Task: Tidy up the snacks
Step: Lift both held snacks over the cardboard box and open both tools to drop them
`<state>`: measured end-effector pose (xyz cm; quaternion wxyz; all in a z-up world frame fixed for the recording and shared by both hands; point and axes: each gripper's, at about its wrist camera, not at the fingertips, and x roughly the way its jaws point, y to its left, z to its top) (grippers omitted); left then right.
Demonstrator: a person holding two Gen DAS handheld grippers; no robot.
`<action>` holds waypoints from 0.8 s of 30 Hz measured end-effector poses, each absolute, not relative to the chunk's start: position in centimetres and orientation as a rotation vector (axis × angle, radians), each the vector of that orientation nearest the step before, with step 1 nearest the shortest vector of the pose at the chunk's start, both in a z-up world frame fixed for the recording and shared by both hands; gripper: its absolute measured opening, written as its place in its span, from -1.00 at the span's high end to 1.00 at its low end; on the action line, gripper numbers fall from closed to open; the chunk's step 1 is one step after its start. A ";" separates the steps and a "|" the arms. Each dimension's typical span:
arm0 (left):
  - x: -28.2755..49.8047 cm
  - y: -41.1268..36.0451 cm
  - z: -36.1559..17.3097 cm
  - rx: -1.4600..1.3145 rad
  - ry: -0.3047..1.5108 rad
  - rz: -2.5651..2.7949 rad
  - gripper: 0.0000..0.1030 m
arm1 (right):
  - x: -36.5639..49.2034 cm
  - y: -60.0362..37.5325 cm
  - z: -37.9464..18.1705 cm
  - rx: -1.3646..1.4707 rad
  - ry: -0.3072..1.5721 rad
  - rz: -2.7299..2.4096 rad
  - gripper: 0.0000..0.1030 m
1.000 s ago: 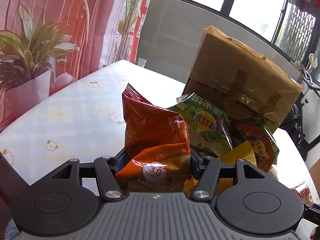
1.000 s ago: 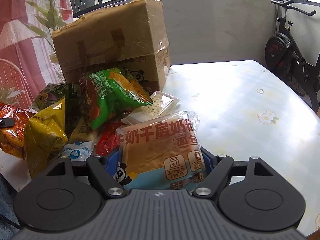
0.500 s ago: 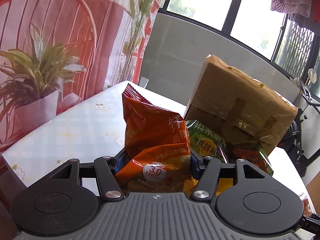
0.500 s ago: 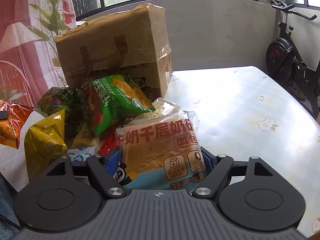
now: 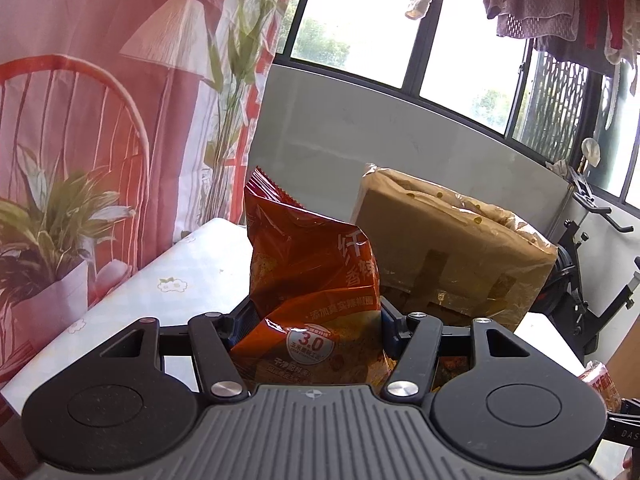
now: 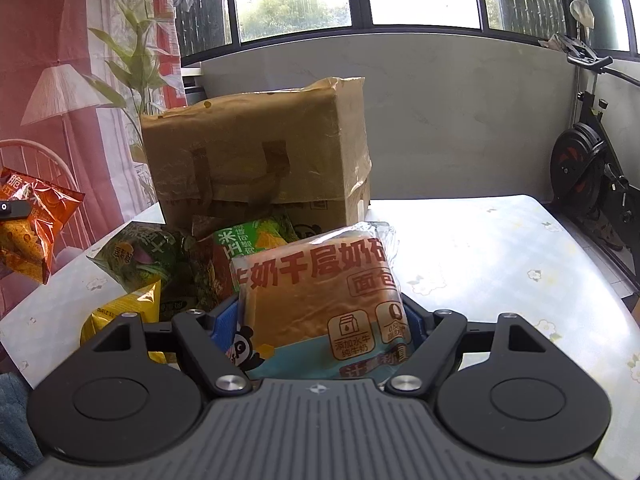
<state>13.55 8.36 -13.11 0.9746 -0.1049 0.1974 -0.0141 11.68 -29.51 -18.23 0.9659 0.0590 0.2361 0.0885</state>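
Note:
My left gripper [image 5: 312,320] is shut on an orange-red chip bag [image 5: 308,276], which stands upright between its jaws, lifted above the table. That same bag [image 6: 30,220] shows at the left edge of the right wrist view. My right gripper [image 6: 320,320] is shut on a clear packet of sliced bread [image 6: 320,284] with red lettering, also raised off the table. Behind both stands a taped cardboard box [image 6: 260,152], seen too in the left wrist view [image 5: 452,248]. At its foot lie green snack bags [image 6: 136,256] and a yellow bag [image 6: 120,312].
The table [image 6: 500,264] has a pale floral cloth, with bare surface to the right of the box. An exercise bike [image 6: 592,172] stands past the table's right edge. A red printed curtain [image 5: 100,100] hangs along the left, windows behind.
Both grippers have risen with their packets still held. The snack pile and table have dropped lower in both views, and more of the window and curtain shows.

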 end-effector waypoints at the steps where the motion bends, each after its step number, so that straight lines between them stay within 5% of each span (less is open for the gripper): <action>1: 13.7 8.2 -12.7 -0.207 0.394 -0.039 -0.22 | 12.0 -29.5 -17.9 0.124 0.476 0.182 -0.53; 24: 27.3 2.1 -3.7 -0.080 0.284 -0.183 -0.23 | 27.5 -24.6 -3.8 0.023 0.302 0.359 -0.53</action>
